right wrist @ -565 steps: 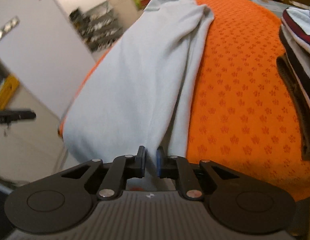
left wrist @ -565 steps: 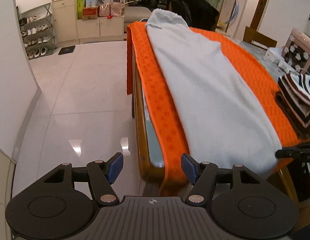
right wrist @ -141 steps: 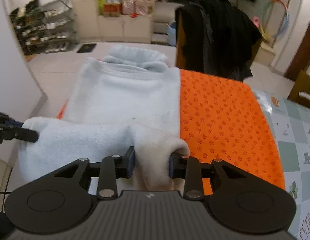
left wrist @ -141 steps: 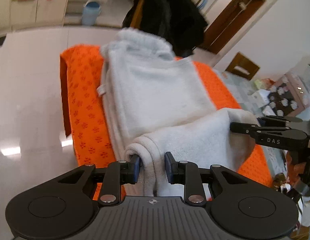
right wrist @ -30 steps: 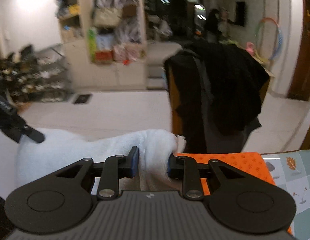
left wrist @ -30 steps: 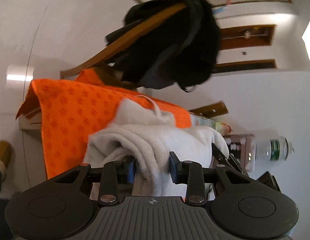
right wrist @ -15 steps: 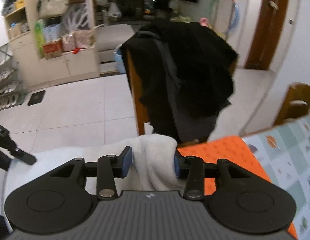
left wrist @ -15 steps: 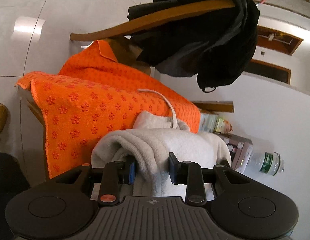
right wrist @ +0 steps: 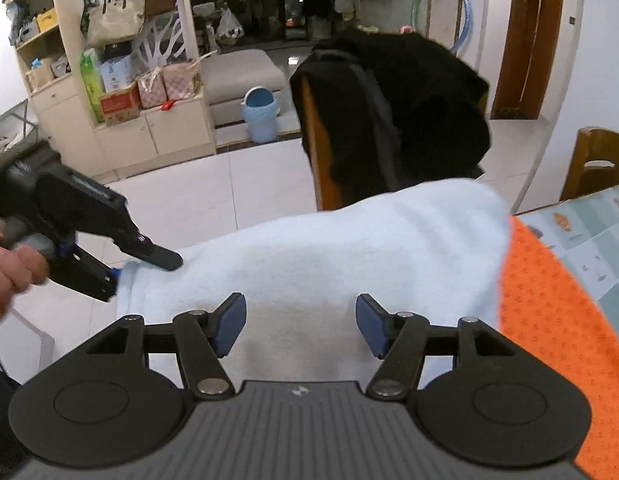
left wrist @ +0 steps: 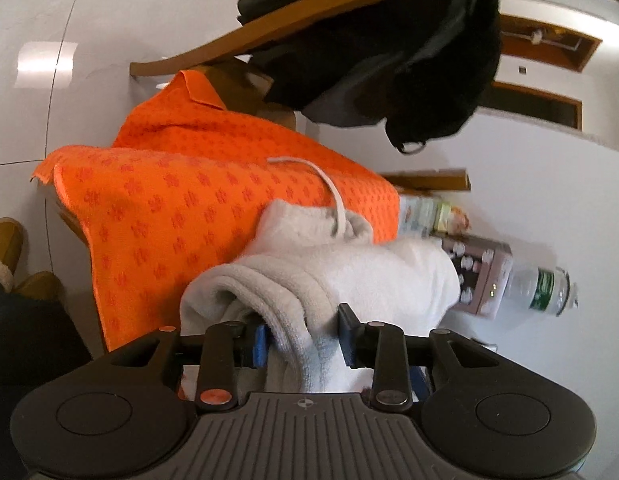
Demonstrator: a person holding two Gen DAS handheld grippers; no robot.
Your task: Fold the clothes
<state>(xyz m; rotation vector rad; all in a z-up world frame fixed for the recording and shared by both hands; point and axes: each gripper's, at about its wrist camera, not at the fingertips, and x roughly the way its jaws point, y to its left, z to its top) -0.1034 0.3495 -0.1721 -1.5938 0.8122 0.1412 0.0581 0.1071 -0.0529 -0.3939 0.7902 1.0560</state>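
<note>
The folded white fleece garment [left wrist: 321, 276] lies as a thick bundle on the orange mat [left wrist: 169, 200], its drawstring [left wrist: 329, 184] curling on top. My left gripper [left wrist: 303, 342] is shut on the bundle's near folded edge. In the right wrist view the same garment [right wrist: 329, 248] spreads pale across the mat [right wrist: 549, 320]. My right gripper [right wrist: 301, 324] stands open just above it, nothing between its fingers. The left gripper [right wrist: 109, 264] shows there too, held by a hand [right wrist: 9, 268], pinching the garment's left end.
A wooden chair draped with black clothing [right wrist: 389, 120] stands just beyond the table end. A patterned box [left wrist: 477, 280] and a water bottle [left wrist: 549, 288] sit on the table past the bundle. A person's slippers [left wrist: 5, 248] show on the tiled floor.
My right gripper has let go of the garment and opened, leaving the fold lying on the mat. The left gripper stays shut on its end.
</note>
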